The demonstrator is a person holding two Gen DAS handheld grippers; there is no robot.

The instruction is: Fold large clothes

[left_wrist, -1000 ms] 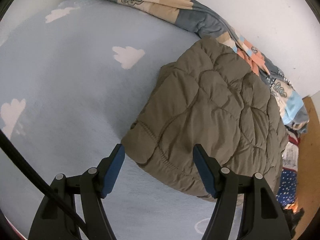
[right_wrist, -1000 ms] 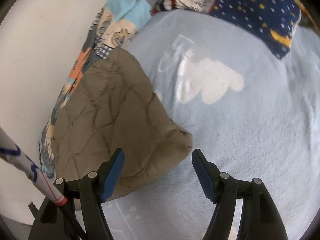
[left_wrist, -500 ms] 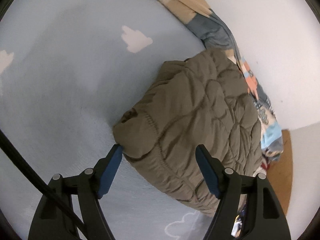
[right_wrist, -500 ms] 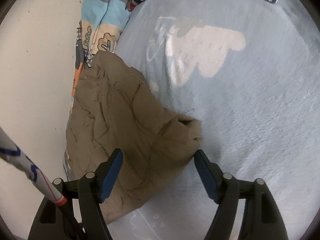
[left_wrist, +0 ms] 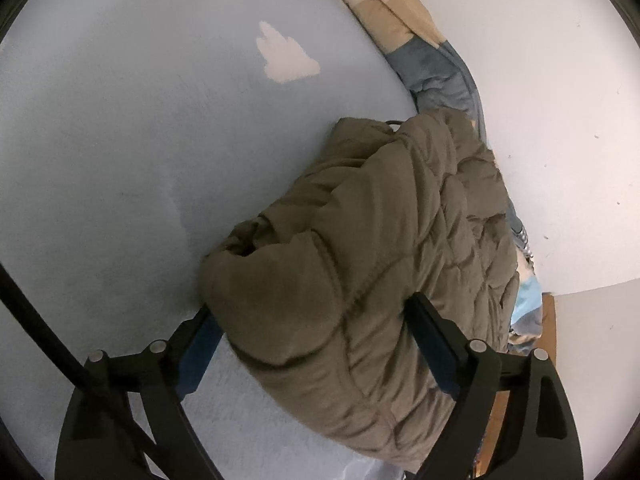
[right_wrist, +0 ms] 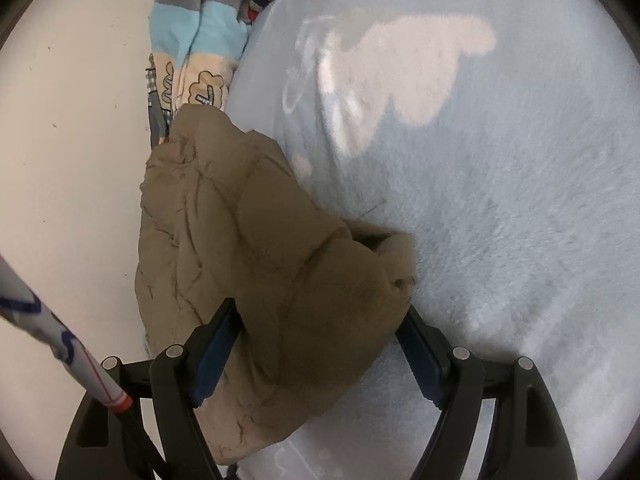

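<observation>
Two grippers were closing in on one bundle, and the left wrist view came first: the left gripper [left_wrist: 316, 344] stood spread wide, nothing clamped, its blue pads straddling the near corner of the olive quilted jacket [left_wrist: 384, 248]. That jacket lay already folded into a thick pad on the pale blue cloud-print blanket [left_wrist: 120, 152], pushed up near the white wall [left_wrist: 560, 100] with a patterned quilt [left_wrist: 432, 64] bunched along behind it. The left fingertip [left_wrist: 200, 340] sat low beside the fold, the right one pressed against the puffy top. Judging by the swollen stitched panels, this was a light, springy, soft garment, and its smooth shell would probably slide under a shallow pinch.

Over to the right wrist view: the right gripper [right_wrist: 320, 344] was likewise wide apart, holding nothing, the jacket's [right_wrist: 248, 260] other corner bulging up between its fingers. An opening in the fabric, perhaps a cuff, showed at the corner near the right finger [right_wrist: 420, 356], lying on the blanket [right_wrist: 500, 220]. A white pen-like rod [right_wrist: 60, 348] crossed the lower left.

Best bite, I'd say: deep over the stacked edge at each corner, gathering all layers, since a grip on the top layer alone would likely peel the fold open.
</observation>
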